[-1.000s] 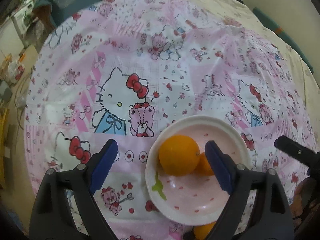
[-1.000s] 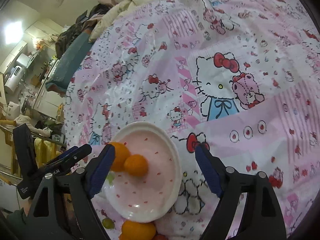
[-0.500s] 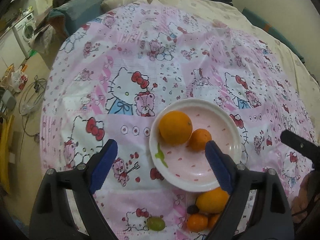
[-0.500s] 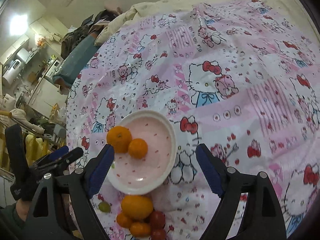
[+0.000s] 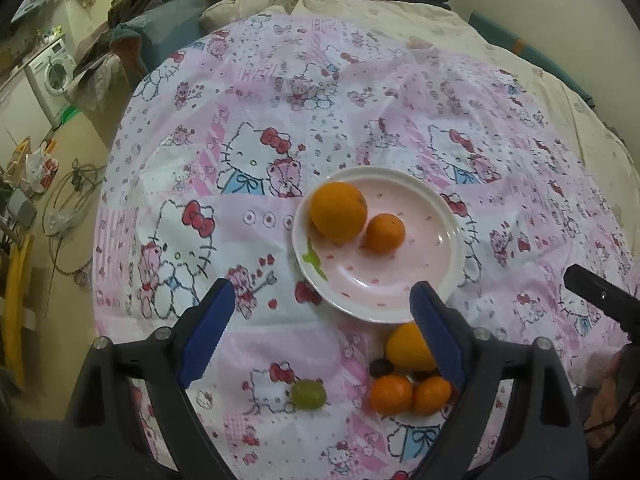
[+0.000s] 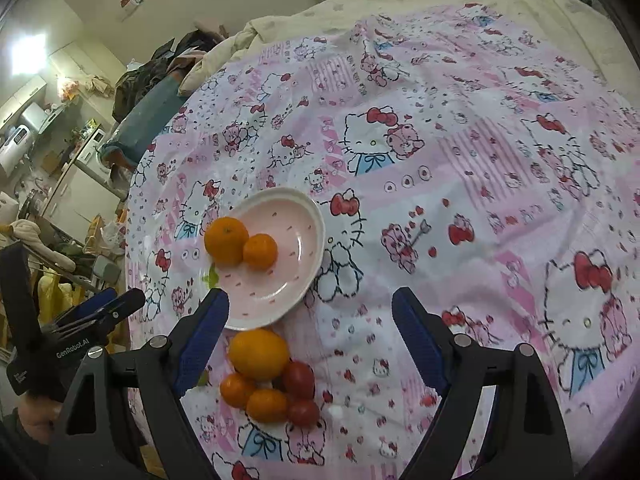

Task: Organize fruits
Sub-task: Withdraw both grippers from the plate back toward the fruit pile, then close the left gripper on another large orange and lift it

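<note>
A pink plate (image 5: 420, 280) (image 6: 304, 216) on the Hello Kitty cloth holds a big orange (image 5: 338, 212) (image 6: 226, 241) and a small mandarin (image 5: 385, 233) (image 6: 260, 251). Near the table's front edge lie a yellow-orange fruit (image 5: 406, 346) (image 6: 259, 354), two mandarins (image 5: 390, 394) (image 6: 237, 390), two red tomatoes (image 6: 299, 378), a green grape (image 5: 308, 395) and a dark fruit (image 5: 378, 367). My left gripper (image 5: 320, 332) is open and empty, above the cloth in front of the plate. My right gripper (image 6: 310, 336) is open and empty, above the loose fruit.
The round table's left edge (image 5: 100, 240) drops to a floor with cables and bags. A bed with cream bedding (image 5: 400, 8) lies behind the table. The right gripper's finger (image 5: 596, 292) shows at the left view's right side.
Both grippers have pulled back and up from the plate. The loose fruit at the front edge has come into view. The orange and mandarin stay on the plate.
</note>
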### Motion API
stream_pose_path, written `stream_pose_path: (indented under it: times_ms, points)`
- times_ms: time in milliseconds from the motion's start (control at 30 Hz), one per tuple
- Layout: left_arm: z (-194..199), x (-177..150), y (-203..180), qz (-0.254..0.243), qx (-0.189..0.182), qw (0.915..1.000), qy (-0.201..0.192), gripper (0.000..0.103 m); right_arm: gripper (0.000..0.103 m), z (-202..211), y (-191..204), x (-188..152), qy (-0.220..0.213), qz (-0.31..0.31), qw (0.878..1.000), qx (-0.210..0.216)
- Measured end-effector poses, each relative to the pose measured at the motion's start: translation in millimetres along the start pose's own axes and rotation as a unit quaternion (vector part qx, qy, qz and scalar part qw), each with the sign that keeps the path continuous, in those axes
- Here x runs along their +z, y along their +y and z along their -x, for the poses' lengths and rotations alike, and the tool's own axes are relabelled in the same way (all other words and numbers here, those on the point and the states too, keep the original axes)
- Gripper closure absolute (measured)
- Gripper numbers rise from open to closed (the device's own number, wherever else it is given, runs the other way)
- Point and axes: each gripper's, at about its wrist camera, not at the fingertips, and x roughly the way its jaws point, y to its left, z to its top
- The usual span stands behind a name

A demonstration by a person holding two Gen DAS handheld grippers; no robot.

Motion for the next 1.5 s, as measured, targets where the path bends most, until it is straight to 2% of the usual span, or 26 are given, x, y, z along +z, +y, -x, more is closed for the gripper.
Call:
stream_pose_path:
  times_ms: [233, 400, 633, 800, 1033, 1133, 1233, 1300, 1500]
  points:
    - [-3, -11, -8, -0.008, 0.002, 1.0, 0.005, 0.016, 0.017, 21, 3, -23, -0.02, 0.014, 1.0, -0.016]
    - [-13, -15, -13, -0.01, 0.001, 0.9996, 0.025, 0.016, 0.017, 19, -10, -29, -0.013, -0.01, 1.0, -0.025]
    - [-38, -21, -29, -0.019, -0.002, 0.996, 0.087, 0.016, 0.017, 18, -32, -26, -0.012, -0.055, 0.997, -0.051]
    - [-69, -30, -54, -0.035, -0.02, 0.9867, 0.158, 0.016, 0.017, 17, -48, -20, -0.012, -0.102, 0.994, -0.035]
    - [-102, -42, -80, -0.027, -0.026, 0.9787, 0.202, 0.017, 0.017, 15, -63, -17, -0.002, -0.141, 0.99, -0.006]
    - [-113, -45, -87, -0.027, -0.019, 0.9774, 0.209, 0.02, 0.017, 16, -67, -14, -0.007, -0.157, 0.987, 0.018]
    - [-118, -44, -89, -0.021, -0.022, 0.978, 0.206, 0.028, 0.017, 17, -69, -12, -0.011, -0.166, 0.986, 0.03]
    - [-119, -42, -91, -0.021, -0.029, 0.9776, 0.207, 0.042, 0.017, 15, -70, -12, -0.008, -0.167, 0.986, 0.029]
    - [-117, -41, -94, -0.027, -0.031, 0.977, 0.209, 0.047, 0.017, 14, -67, -11, -0.006, -0.162, 0.986, 0.032]
